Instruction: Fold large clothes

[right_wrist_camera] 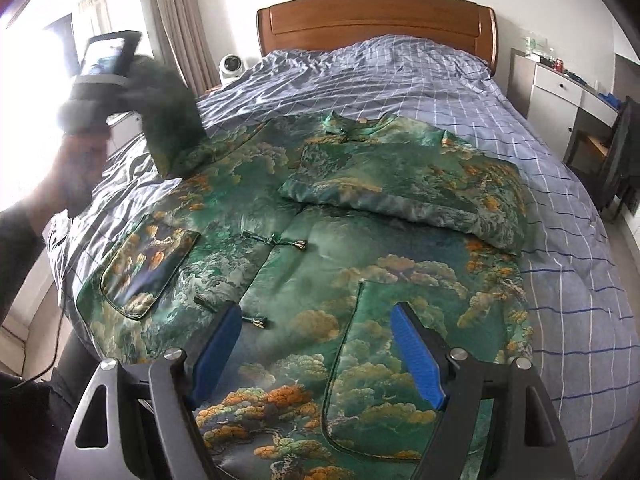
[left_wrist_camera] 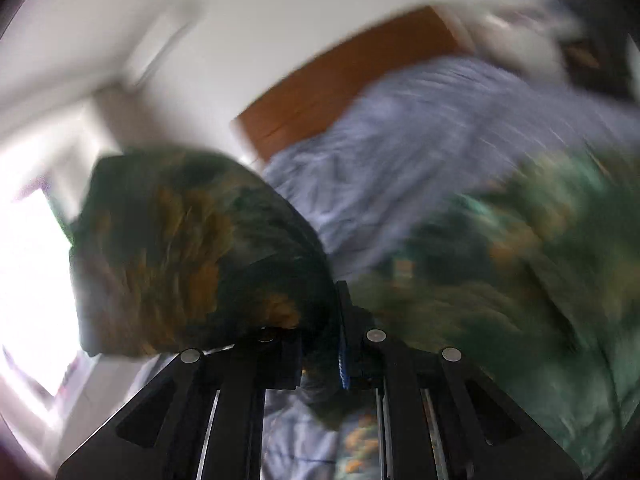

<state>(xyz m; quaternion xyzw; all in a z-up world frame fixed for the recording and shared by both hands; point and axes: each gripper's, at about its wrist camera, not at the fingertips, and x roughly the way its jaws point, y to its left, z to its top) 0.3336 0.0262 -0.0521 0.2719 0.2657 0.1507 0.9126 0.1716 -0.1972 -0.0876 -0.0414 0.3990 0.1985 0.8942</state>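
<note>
Green brocade jacket (right_wrist_camera: 320, 264): left gripper (left_wrist_camera: 320, 344), upper left, clamps its sleeve (right_wrist_camera: 172, 128); carry it flat across the chest. Right gripper (right_wrist_camera: 316, 348) hovers, jaws apart.

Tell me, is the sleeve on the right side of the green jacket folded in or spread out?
Folded in. The sleeve lies across the chest of the jacket, its cuff near the middle.

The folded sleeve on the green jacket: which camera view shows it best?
The right wrist view shows it best: the folded sleeve lies sharp and whole across the chest of the green jacket. The left wrist view is heavily blurred; there the jacket is only green smears, and that sleeve cannot be made out.
</note>
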